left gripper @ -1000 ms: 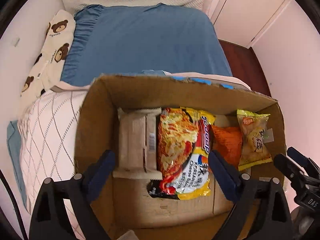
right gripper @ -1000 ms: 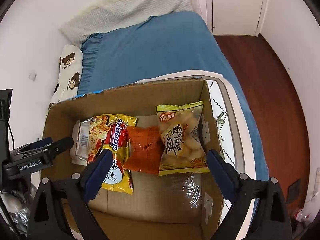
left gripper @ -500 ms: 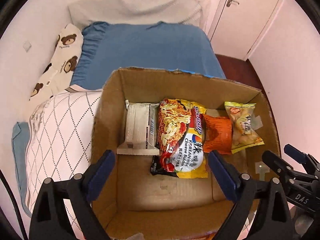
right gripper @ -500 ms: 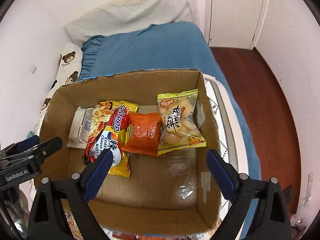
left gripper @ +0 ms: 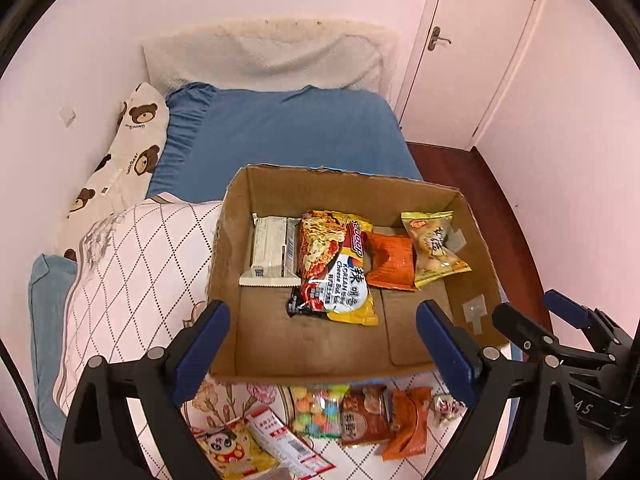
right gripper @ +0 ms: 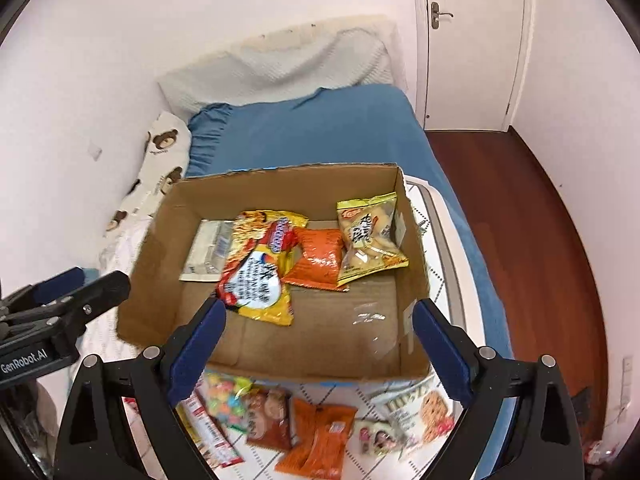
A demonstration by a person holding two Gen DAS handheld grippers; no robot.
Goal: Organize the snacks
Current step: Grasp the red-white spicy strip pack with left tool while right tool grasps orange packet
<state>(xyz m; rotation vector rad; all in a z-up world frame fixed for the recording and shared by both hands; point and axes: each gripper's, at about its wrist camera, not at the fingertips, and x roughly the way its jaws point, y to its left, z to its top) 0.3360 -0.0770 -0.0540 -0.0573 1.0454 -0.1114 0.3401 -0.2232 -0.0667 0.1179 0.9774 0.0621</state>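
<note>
Resting on a quilted bed [left gripper: 132, 264], a cardboard box [left gripper: 478, 248] is seen w/ four packs laid in a row at its far end: white pack [left gripper: 272, 250], noodle pack [left gripper: 336, 268], orange pack [left gripper: 390, 260], yellow pack [left gripper: 434, 246]. More snacks, incl. a candy bag [left gripper: 320, 410] & cookie pack [right gripper: 424, 410], are scattered just in front of the box. Left gripper [left gripper: 322, 346] & right gripper [right gripper: 318, 344] are held above the near edge, jaws wide, nothing gripped.

blue bed [left gripper: 288, 132], bear pillow [left gripper: 132, 152], white door [left gripper: 476, 52].
</note>
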